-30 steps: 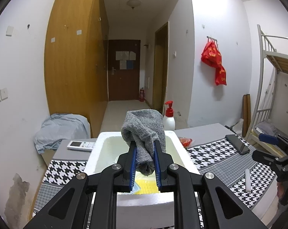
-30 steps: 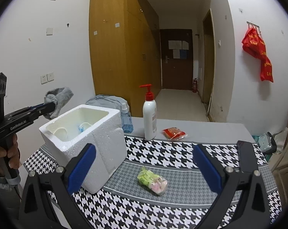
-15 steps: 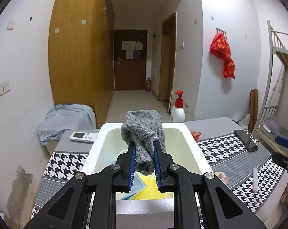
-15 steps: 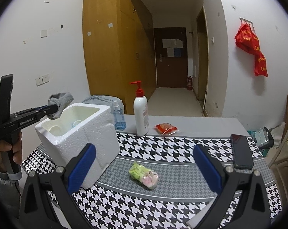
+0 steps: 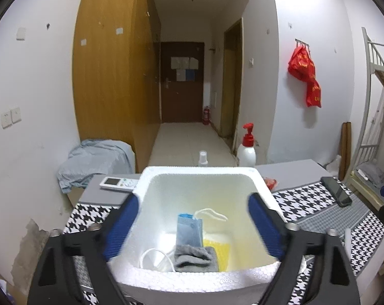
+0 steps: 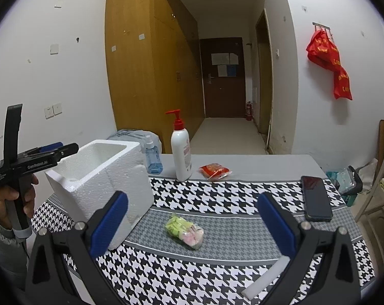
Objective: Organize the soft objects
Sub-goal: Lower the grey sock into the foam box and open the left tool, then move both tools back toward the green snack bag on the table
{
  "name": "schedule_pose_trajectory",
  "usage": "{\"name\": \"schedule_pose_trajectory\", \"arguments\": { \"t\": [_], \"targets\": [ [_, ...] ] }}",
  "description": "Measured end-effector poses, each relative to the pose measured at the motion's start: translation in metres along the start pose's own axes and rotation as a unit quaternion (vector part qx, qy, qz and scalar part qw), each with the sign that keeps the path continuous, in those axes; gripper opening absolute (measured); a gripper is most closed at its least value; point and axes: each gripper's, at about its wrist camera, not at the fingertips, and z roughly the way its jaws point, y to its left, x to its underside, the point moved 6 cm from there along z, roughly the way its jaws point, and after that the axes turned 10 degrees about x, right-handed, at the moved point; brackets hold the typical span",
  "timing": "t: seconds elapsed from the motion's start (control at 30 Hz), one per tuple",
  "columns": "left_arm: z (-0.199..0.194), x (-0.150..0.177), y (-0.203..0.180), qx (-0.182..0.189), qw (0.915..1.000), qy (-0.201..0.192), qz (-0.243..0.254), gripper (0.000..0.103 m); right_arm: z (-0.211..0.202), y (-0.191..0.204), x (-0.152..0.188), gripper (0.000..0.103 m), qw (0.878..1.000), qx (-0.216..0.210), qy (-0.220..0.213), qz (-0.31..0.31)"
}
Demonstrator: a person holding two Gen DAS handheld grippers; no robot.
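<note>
My left gripper (image 5: 193,202) hovers over the white foam box (image 5: 199,170), its jaws opening wide with nothing between them. The grey cloth (image 5: 195,259) lies crumpled on the box floor near the front wall, beside a blue face mask (image 5: 188,231) and a yellow sheet (image 5: 217,251). In the right wrist view a hand holds the left gripper (image 6: 64,148) at the rim of the foam box (image 6: 108,178). My right gripper (image 6: 193,199) stands open and empty above the table. A clear bag of green and pink sweets (image 6: 184,230) lies on the cloth just beyond it.
On the houndstooth table stand a white pump bottle (image 6: 181,156) and a blue spray bottle (image 6: 152,158). A red packet (image 6: 214,170), a black phone (image 6: 316,198) and a white stick (image 6: 266,275) lie there too. A remote (image 5: 118,183) lies left of the box.
The left gripper's jaws have spread and let go of the grey cloth, which has dropped into the foam box. The right gripper has barely shifted.
</note>
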Motion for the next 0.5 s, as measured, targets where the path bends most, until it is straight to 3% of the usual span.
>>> {"name": "schedule_pose_trajectory", "arguments": {
  "t": [0.1, 0.5],
  "targets": [
    [-0.006, -0.002, -0.002, -0.003, 0.9998, -0.016, 0.006, 0.102, -0.002, -0.001, 0.0, 0.103, 1.0, 0.0, -0.001, 0.001],
    [-0.029, -0.001, -0.024, 0.013, 0.9993, -0.03, 0.014, 0.102, -0.014, -0.007, 0.004, 0.103, 1.0, 0.003, -0.009, 0.005]
  ]
}}
